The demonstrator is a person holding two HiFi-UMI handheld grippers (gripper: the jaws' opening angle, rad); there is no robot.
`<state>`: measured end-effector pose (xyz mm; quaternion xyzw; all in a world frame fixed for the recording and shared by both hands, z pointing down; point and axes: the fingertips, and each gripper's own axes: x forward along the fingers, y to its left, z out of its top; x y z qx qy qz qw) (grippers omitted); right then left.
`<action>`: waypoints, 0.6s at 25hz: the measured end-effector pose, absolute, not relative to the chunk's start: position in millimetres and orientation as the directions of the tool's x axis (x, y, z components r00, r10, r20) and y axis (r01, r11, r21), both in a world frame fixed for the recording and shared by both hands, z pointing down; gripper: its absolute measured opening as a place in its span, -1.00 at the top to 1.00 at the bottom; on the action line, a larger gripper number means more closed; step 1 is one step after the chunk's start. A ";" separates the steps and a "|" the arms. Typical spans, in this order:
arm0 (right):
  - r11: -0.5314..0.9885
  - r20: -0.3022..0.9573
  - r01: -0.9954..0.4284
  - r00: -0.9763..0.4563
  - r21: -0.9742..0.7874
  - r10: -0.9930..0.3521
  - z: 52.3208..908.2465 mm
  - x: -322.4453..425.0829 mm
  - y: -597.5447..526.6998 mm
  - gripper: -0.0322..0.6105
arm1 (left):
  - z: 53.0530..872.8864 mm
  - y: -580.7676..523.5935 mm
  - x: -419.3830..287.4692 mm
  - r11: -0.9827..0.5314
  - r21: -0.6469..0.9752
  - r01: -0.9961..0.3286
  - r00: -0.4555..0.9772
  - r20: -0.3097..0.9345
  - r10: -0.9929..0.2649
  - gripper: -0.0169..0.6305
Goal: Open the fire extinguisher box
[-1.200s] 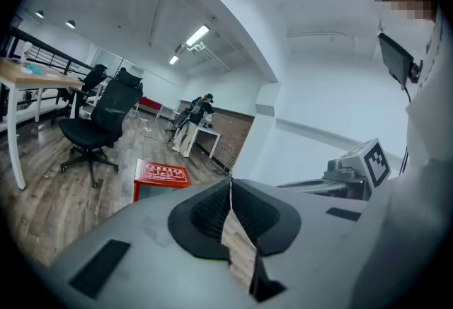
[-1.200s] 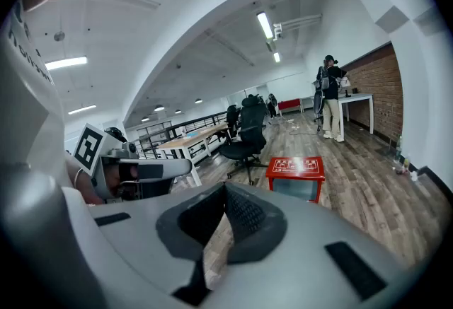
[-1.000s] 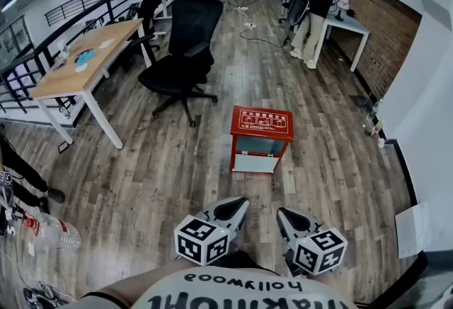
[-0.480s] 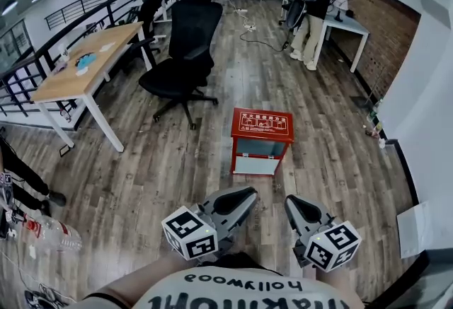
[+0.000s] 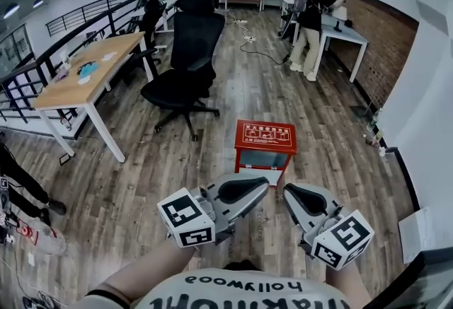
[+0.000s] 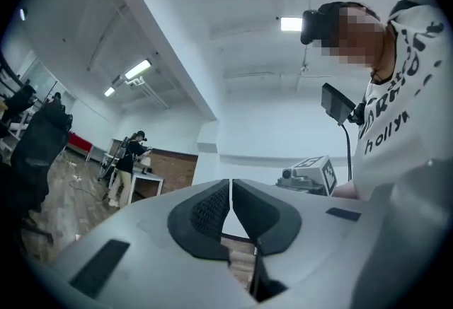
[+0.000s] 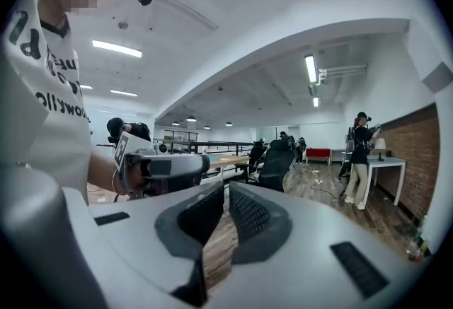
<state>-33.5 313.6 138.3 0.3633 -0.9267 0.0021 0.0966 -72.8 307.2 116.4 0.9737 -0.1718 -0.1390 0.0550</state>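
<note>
The red fire extinguisher box (image 5: 263, 135) stands on the wooden floor ahead of me, with a glass front and a white panel below it; its door looks closed. My left gripper (image 5: 263, 187) and right gripper (image 5: 289, 193) are held side by side in the air, short of the box and touching nothing. Both point roughly level, and the box shows in neither gripper view. In the left gripper view the left gripper (image 6: 230, 183) has its pads together and empty. The right gripper (image 7: 226, 188) is likewise shut on nothing.
A black office chair (image 5: 185, 60) stands beyond the box, with a wooden table (image 5: 85, 74) to its left. A person (image 5: 310, 21) stands at a white desk by the brick wall at the back right. A white wall (image 5: 425, 109) runs along the right, a railing (image 5: 42, 67) along the left.
Both grippers have risen and now sit higher in the head view, closer to the box's image. Their jaws stayed shut.
</note>
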 end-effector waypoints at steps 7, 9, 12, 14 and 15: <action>0.676 0.189 -0.735 -0.658 0.047 -0.729 159.8 -38.4 290.7 0.86 | 150.8 278.0 -91.8 -0.919 0.176 -0.353 0.909 -0.169 -0.382 0.90; 0.666 0.205 -0.745 -0.647 0.033 -0.734 168.4 -33.0 281.9 0.87 | 160.2 266.7 -92.0 -0.910 0.206 -0.361 0.906 -0.153 -0.395 0.91; 0.664 0.215 -0.748 -0.650 -0.010 -0.729 177.1 -23.8 269.8 0.87 | 173.5 256.2 -84.3 -0.905 0.236 -0.353 0.913 -0.124 -0.389 0.91; 0.670 0.214 -0.741 -0.661 -0.035 -0.719 180.7 -16.9 260.1 0.87 | 179.1 248.3 -76.6 -0.904 0.244 -0.350 0.916 -0.112 -0.385 0.91; 0.674 0.218 -0.737 -0.665 -0.042 -0.714 182.7 -12.7 253.7 0.87 | 180.4 242.6 -72.1 -0.903 0.245 -0.353 0.915 -0.109 -0.387 0.91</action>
